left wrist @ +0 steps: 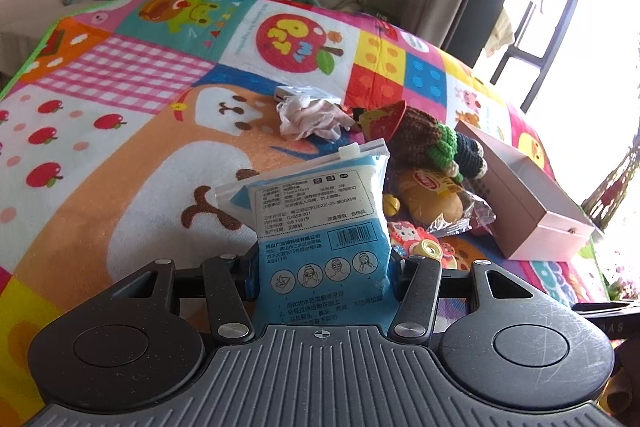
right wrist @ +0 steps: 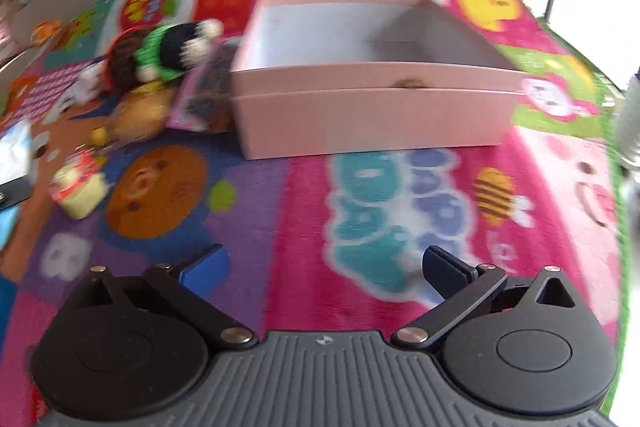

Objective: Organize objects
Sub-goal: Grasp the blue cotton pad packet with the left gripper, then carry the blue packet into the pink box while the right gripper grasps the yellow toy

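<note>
While left fingers (left wrist: 256,279) pinch blue pouch (left wrist: 320,227), pink box (right wrist: 372,95) gapes.

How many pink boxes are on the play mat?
1. The pink box sits open and looks empty on the colourful mat, just right of the pile of toys and snacks. Another could be hidden outside the views.

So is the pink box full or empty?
Empty. The pink box is open-topped, and the right wrist view shows only bare white inside.
</note>
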Available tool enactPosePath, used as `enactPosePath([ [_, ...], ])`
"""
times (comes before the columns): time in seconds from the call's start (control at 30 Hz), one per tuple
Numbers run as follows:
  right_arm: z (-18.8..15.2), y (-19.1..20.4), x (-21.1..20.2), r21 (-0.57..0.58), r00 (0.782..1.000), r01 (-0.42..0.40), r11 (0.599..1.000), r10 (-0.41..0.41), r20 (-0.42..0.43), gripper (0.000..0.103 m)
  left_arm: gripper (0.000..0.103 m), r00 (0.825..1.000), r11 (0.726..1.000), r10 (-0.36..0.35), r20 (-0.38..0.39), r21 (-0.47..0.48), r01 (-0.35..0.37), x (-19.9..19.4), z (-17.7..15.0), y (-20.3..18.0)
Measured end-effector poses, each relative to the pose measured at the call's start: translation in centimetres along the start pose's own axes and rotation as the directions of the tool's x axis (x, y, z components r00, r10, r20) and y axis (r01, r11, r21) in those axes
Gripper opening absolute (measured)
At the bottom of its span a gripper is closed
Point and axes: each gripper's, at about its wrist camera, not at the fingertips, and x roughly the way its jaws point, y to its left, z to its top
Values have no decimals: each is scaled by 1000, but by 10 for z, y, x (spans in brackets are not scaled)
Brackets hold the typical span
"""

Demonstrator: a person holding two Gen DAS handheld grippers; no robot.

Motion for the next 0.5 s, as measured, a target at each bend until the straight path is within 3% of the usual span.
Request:
enactPosePath([
  [0.17, -7, 68, -11, -212, 984, -158, 964, 172, 51, 103, 58, 1000, 1000, 2, 5, -8, -2, -1, -1, 1],
  [0.3, -10, 109, -4, -317, 979, -137, 939, 177, 102, 103, 58, 1000, 1000, 1, 5, -9, -1, -1, -1, 1],
  [0.43, 2, 121, 5, -341, 977, -153, 927, 193, 86, 87, 58, 1000, 1000, 0, 4, -10, 0, 0, -1, 1],
  [0.5, 5, 121, 11, -369, 986, -77, 926, 126, 112, 83, 58, 1000, 1000, 1, 3, -11, -1, 0, -1, 1],
])
